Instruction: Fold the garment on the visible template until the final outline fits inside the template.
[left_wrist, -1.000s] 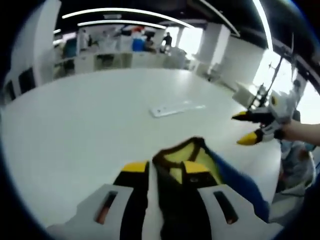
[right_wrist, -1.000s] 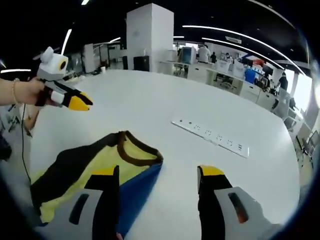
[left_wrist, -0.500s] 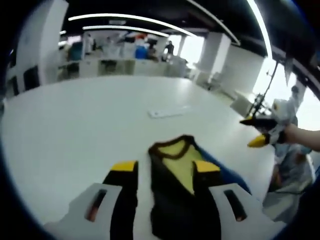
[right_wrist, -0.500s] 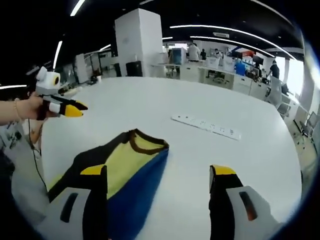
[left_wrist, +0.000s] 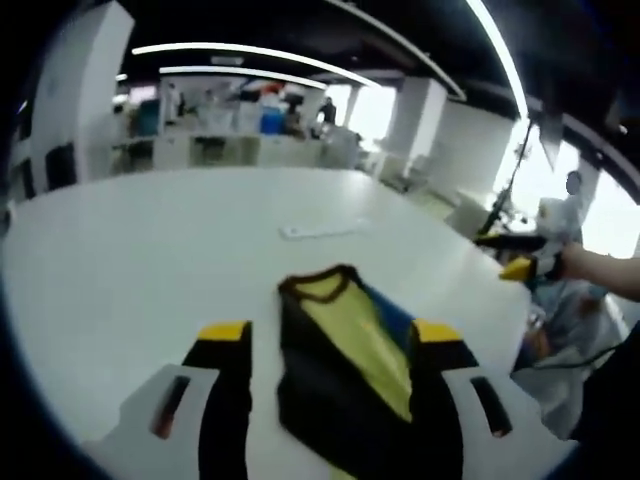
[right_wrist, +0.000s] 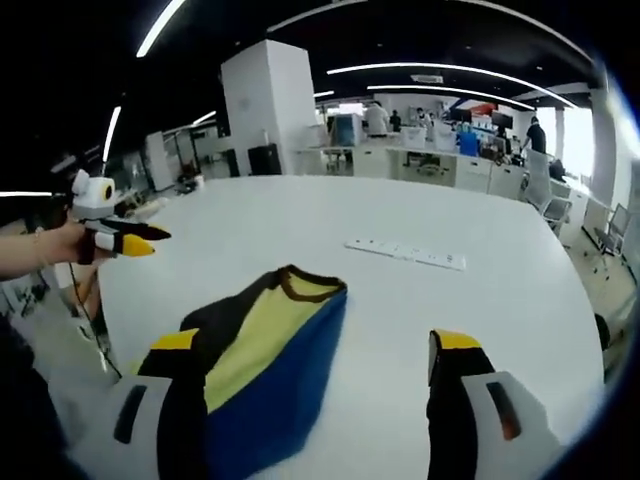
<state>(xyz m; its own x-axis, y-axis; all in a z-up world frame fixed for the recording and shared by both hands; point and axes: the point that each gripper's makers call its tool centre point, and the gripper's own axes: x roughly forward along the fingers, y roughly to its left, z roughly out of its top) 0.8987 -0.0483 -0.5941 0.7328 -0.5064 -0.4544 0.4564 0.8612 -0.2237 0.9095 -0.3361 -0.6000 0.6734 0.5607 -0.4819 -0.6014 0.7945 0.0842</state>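
The garment (left_wrist: 345, 365) is a folded top with a yellow middle panel, a black side, a blue side and a dark brown collar band, lying on the white table (left_wrist: 130, 260) near its front edge. Its long axis runs away from both cameras, collar end pointing toward the white power strip (right_wrist: 405, 253) farther out on the table. The left gripper (left_wrist: 330, 335) stands with its 2 jaws wide apart over the garment, holding nothing; the right gripper (right_wrist: 315, 345) is likewise spread wide and holds nothing. The garment's near end is cut off behind the jaws, and no template outline can be made out on the table.
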